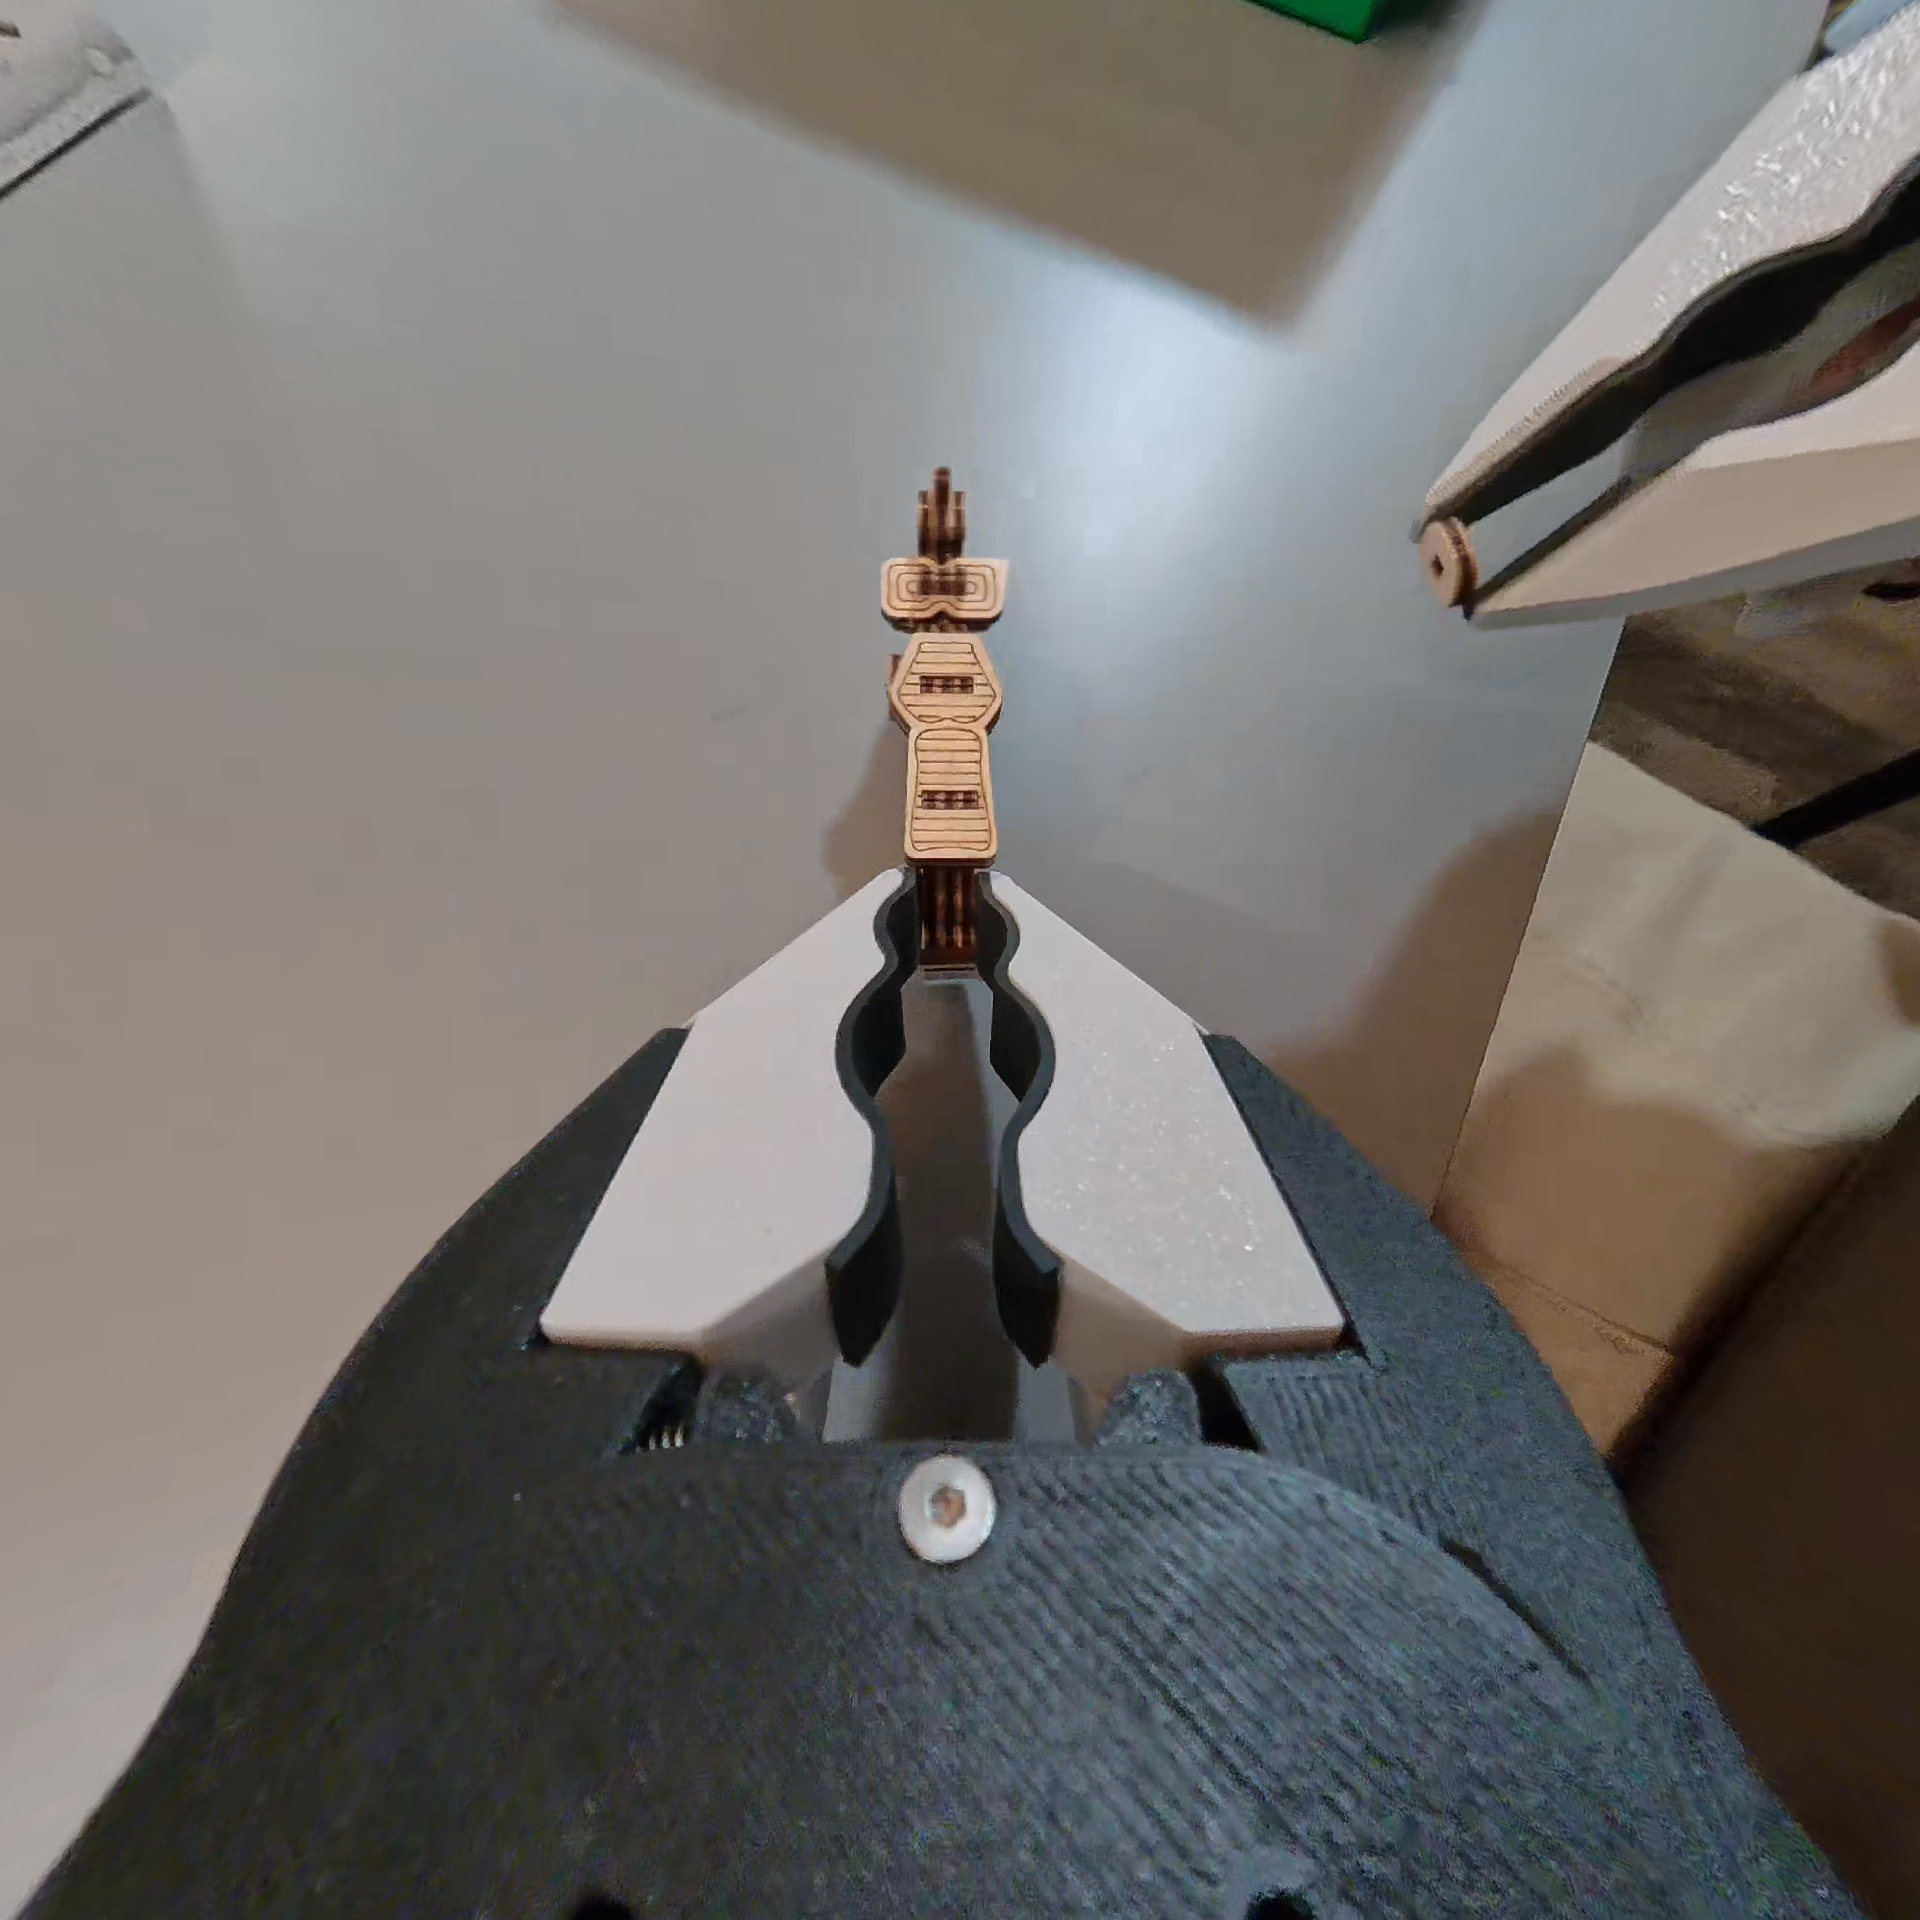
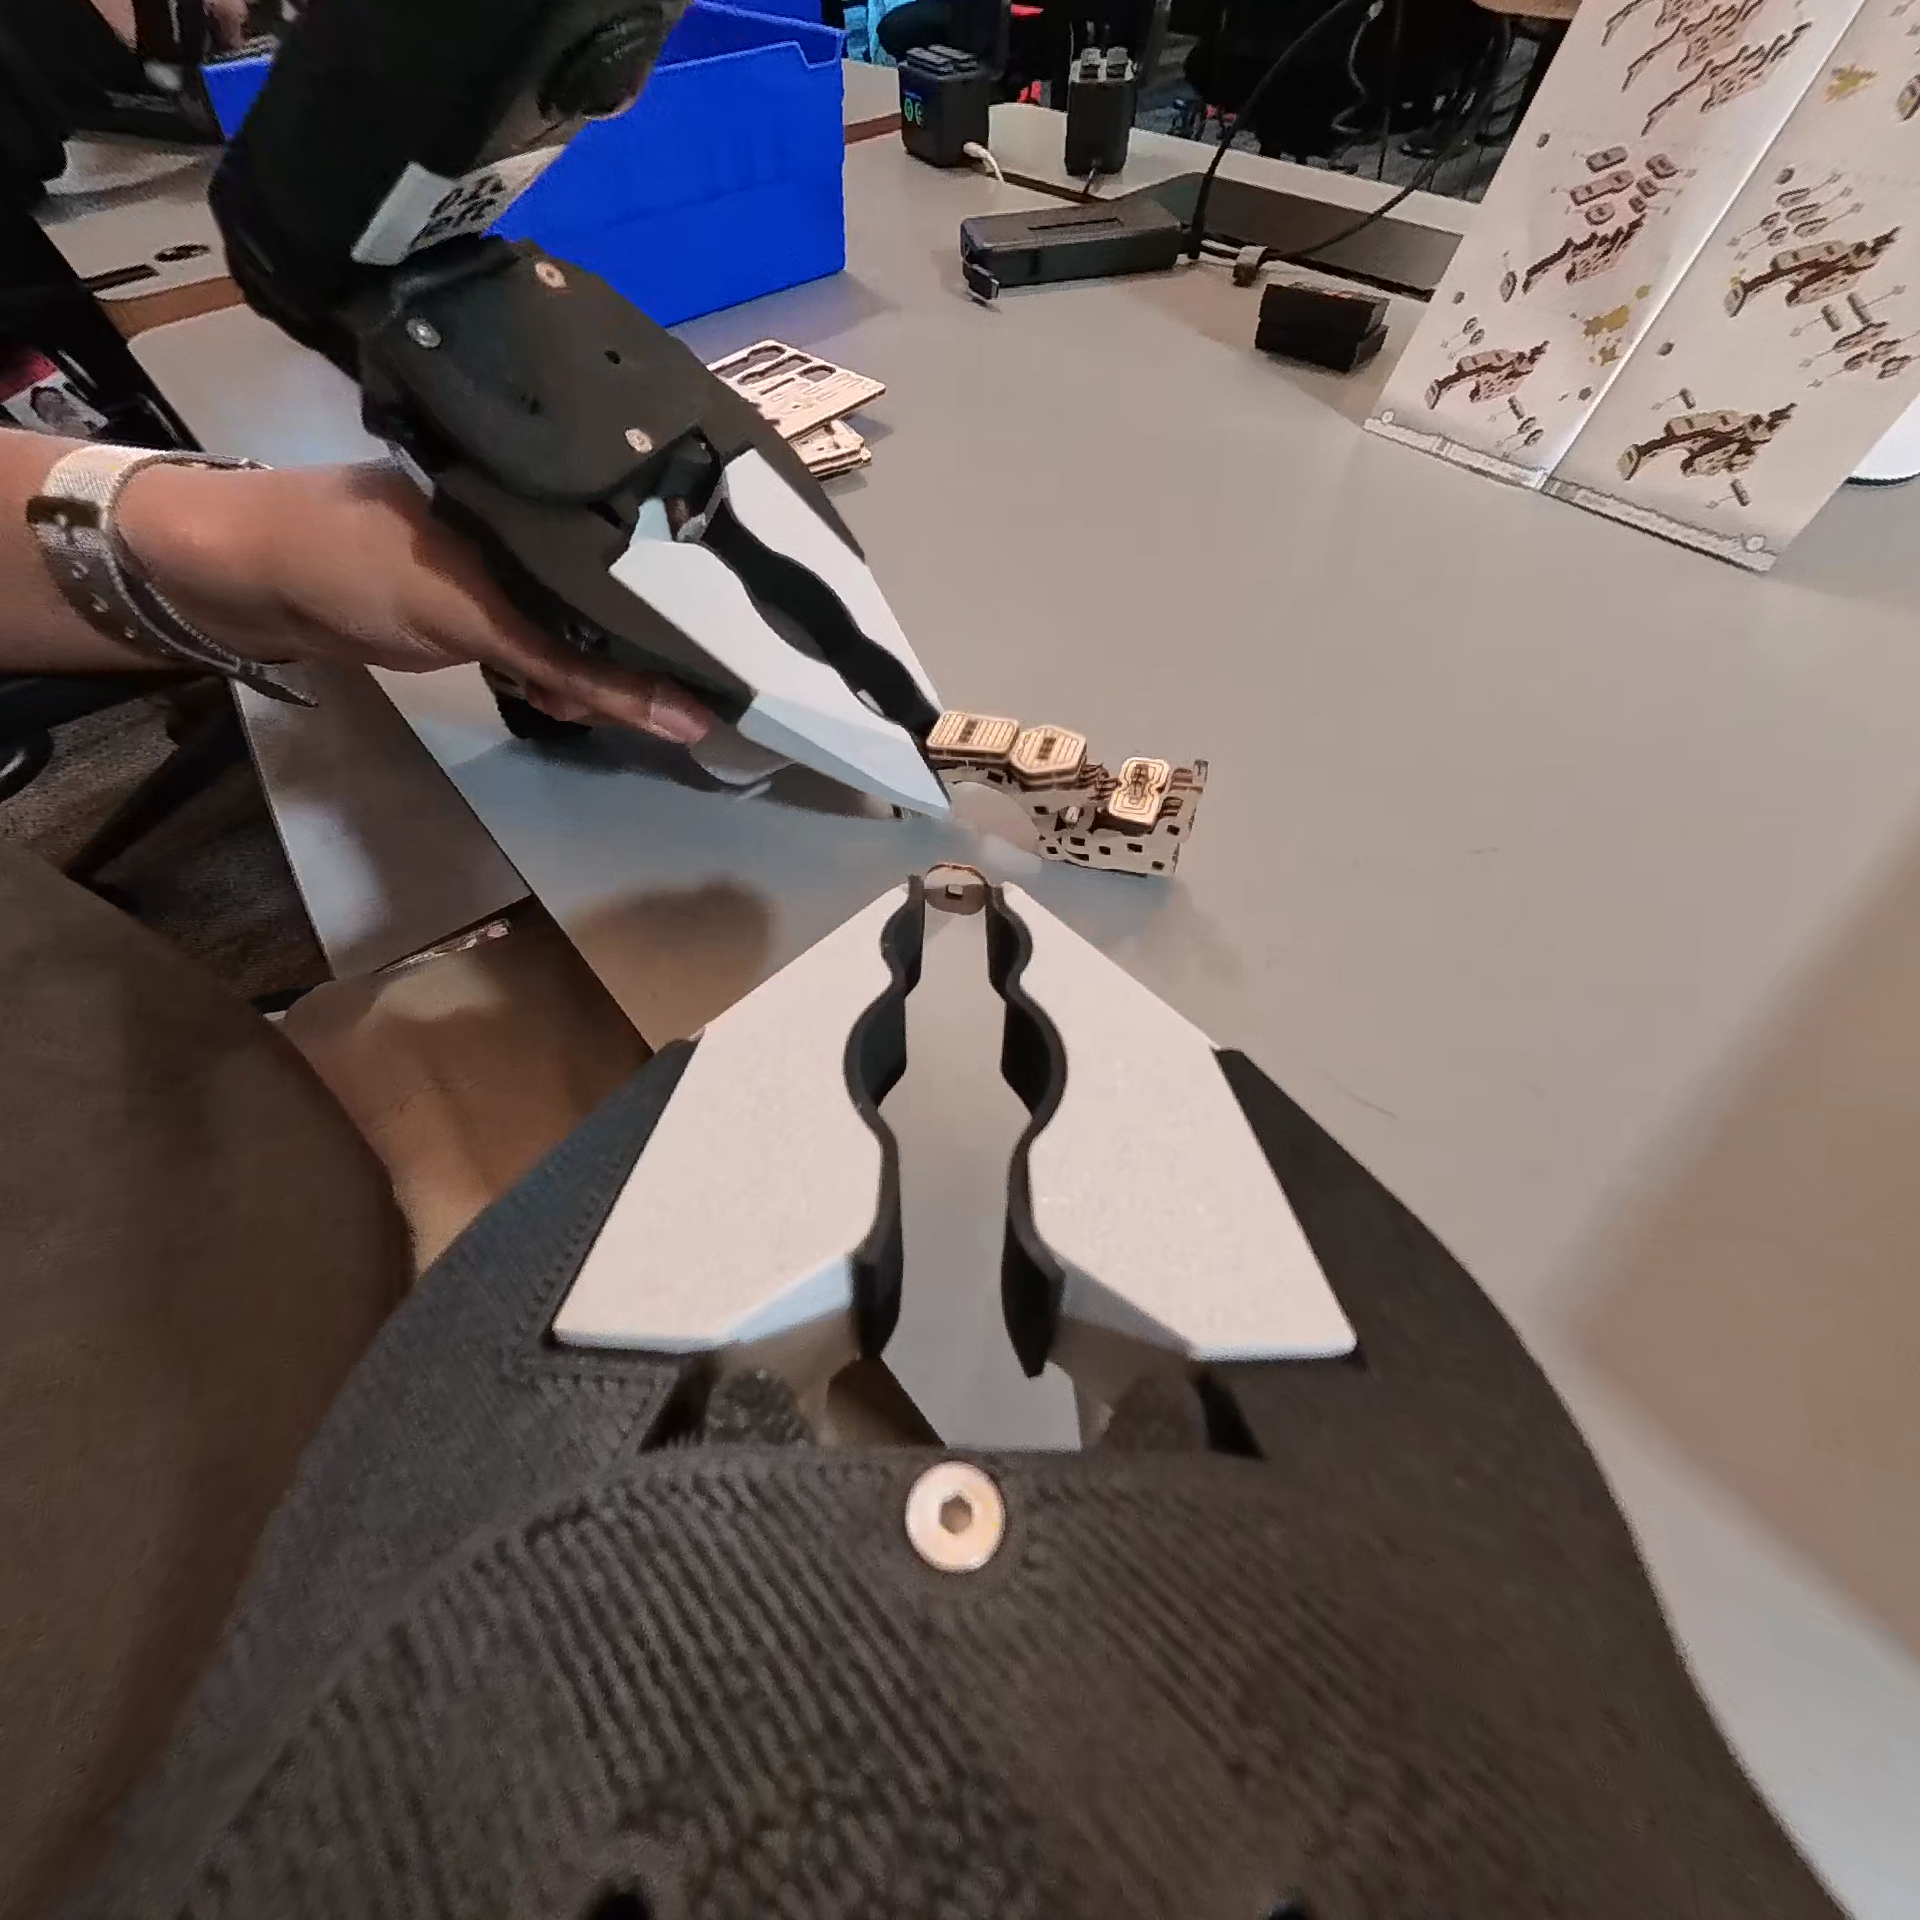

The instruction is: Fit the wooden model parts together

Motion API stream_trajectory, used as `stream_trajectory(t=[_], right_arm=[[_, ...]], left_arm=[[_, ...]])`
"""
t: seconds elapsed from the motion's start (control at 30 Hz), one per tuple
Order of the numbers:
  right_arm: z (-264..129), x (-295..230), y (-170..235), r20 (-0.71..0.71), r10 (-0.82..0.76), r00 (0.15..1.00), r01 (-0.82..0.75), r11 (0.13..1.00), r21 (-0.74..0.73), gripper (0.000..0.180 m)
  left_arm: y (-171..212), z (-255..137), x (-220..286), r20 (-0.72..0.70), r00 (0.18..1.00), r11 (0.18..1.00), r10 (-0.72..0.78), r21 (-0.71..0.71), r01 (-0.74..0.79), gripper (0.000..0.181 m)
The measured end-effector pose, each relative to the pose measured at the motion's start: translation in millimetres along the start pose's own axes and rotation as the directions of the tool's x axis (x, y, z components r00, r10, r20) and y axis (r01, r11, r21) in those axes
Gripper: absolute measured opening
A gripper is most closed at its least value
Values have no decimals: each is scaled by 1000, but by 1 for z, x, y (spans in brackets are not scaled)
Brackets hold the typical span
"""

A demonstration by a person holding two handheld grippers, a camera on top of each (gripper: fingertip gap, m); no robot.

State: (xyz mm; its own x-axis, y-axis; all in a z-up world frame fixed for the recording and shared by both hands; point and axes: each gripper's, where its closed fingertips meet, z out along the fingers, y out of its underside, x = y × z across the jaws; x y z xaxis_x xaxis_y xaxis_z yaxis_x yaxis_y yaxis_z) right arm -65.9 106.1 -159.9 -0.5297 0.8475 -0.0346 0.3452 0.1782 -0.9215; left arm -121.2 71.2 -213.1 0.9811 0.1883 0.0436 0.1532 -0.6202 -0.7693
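My left gripper (image 1: 948, 896) is shut on the near end of a part-built wooden model (image 1: 945, 717), a long layered body with engraved plates on top, whose far end rests on the grey table. In the right wrist view the model (image 2: 1070, 784) lies just beyond my right gripper (image 2: 948, 889), with the left gripper (image 2: 930, 769) clamped on its left end. My right gripper is shut on a small round wooden disc (image 2: 948, 883) at its tips. The disc also shows in the left wrist view (image 1: 1446, 559), held to the right of the model and apart from it.
The grey table (image 2: 1455, 831) carries a blue bin (image 2: 686, 187), wooden part sheets (image 2: 810, 400), black chargers and boxes (image 2: 1070, 239), and a standing instruction sheet (image 2: 1662, 281) at the far right. A person's hand with a wristband (image 2: 260, 571) holds the left gripper. The table's right edge (image 1: 1558, 831) drops to the floor. Left tips to right tips: about 9 centimetres.
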Motion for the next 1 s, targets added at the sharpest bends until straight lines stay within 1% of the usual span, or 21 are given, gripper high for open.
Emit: stream_trajectory(t=[0.07, 0.2, 0.33, 0.57, 0.83, 1.0], right_arm=[[1, 0, 0, 4, 1, 1000, -1, 1000, 0, 10], [3, 0, -1, 10, 3, 1000, -3, 1000, 0, 10], [6, 0, -1, 19, 6, 1000, -6, 1000, -1, 10], [10, -1, -2, 37, 11, 999, -11, 1000, -3, 10], [12, -1, -3, 45, 18, 999, -18, 1000, 0, 11], [12, 1, -2, 41, 26, 999, -26, 1000, 0, 11]], left_arm=[[0, 0, 5, -4, 1000, 1000, 19, 0, -19, 8], [2, -2, 14, -67, 997, 999, -43, 0, 43, 8], [-1, -5, 14, -77, 995, 998, -57, 25, 59, 19], [1, -6, 20, -62, 998, 1000, -3, 26, 4, 36], [-2, -10, 18, -70, 997, 998, -28, 59, 32, 43], [-4, -10, 22, -107, 994, 997, -32, 63, 39, 51]])
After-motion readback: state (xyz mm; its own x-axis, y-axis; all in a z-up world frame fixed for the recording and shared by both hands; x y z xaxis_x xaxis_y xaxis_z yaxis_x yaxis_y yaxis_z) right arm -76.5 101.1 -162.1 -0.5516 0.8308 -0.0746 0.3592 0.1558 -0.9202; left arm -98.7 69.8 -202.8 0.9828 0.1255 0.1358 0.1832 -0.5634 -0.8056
